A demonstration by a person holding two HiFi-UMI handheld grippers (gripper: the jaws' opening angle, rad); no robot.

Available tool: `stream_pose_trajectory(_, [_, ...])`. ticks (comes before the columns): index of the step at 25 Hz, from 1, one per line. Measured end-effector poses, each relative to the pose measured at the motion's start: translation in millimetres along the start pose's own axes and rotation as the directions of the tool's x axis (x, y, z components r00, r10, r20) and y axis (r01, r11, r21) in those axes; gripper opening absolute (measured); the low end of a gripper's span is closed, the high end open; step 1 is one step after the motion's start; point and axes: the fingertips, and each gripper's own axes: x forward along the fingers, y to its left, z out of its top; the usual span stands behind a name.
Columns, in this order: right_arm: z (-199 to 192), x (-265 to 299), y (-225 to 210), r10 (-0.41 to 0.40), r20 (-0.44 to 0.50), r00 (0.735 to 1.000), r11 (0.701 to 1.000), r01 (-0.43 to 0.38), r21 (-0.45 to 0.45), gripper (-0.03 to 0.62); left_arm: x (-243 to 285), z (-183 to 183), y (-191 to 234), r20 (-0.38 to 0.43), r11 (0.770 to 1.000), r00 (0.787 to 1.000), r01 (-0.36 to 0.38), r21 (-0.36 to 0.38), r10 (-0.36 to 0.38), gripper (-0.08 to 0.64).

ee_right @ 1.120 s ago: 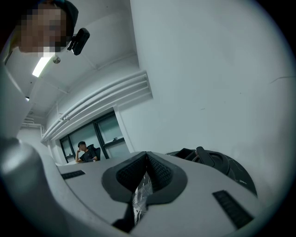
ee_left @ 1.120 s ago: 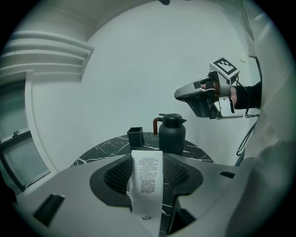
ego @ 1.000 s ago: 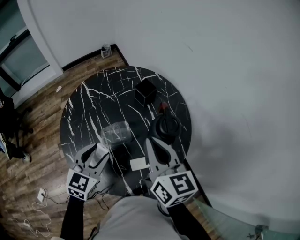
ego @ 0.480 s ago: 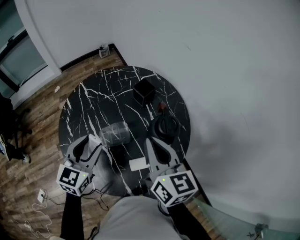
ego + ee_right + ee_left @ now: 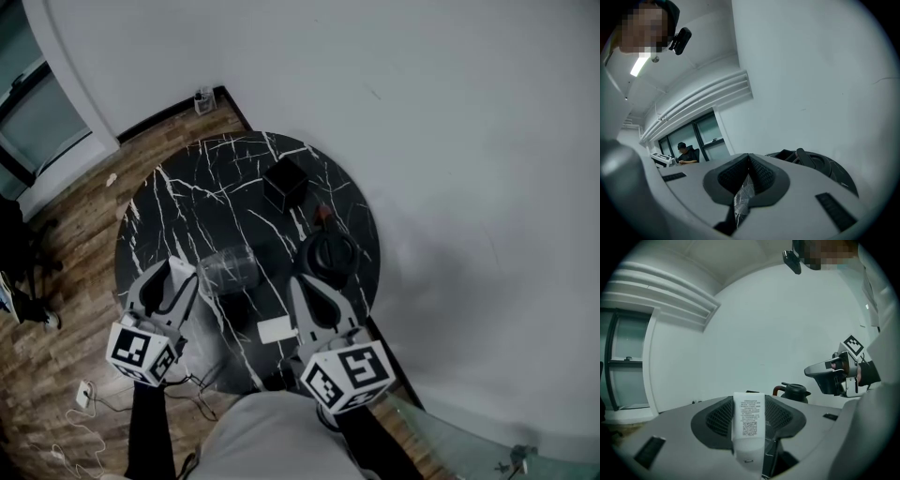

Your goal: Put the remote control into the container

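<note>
At the far left a wooden floor [image 5: 66,244] runs under a window frame, with a white plug and loose cables [image 5: 80,398] lying near the person's left sleeve. The round black marble table [image 5: 178,206] fills the middle of the head view. Over its near-left edge hangs the left gripper [image 5: 176,279], and its own view shows the 2 jaws clamped on the remote control [image 5: 749,423], a white bar standing upright between the ribbed pads with a printed label and a square code facing the camera. So the remote control is off the table, not in the container. Just right of that gripper and a little farther off sits the clear container [image 5: 228,268] on the marble, apart from the jaws. Near it lies a small dark thing [image 5: 234,309] that I cannot identify, and right of that 1 flat white card [image 5: 277,328] rests on the tabletop. Far across the table stands a black box [image 5: 286,184]. Further right is a black kettle [image 5: 328,253] with a reddish handle. The right gripper [image 5: 305,292] hovers over the near-right part of the table just near the kettle, its jaws pressed together with nothing between them. A plain pale wall [image 5: 450,141] fills the right side.
</note>
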Motion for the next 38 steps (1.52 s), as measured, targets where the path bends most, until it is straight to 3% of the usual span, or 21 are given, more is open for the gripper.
stream_pose_trajectory(13, [-2.2,8.8,-8.0,-0.021,-0.012,1.000,1.000,0.021,0.002,0.005,23.5,4.3,15.7,0.084,0.996,0.996,-0.005,-0.087,0.012,0.207])
stream_pose_trajectory(27, [-8.0,23.6,-16.5,-0.059,-0.043,0.997,0.998,0.059,-0.002,0.005,49.1,-15.9,46.7,0.094,0.986,0.995,-0.010,-0.165,0.026,0.207])
stream_pose_trajectory(38, [-8.6,29.3,-22.5,-0.091,-0.054,0.994,0.996,0.091,-0.002,0.005,70.1,-31.5,50.2,0.099,0.978,0.994,0.065,-0.197,-0.046,0.207])
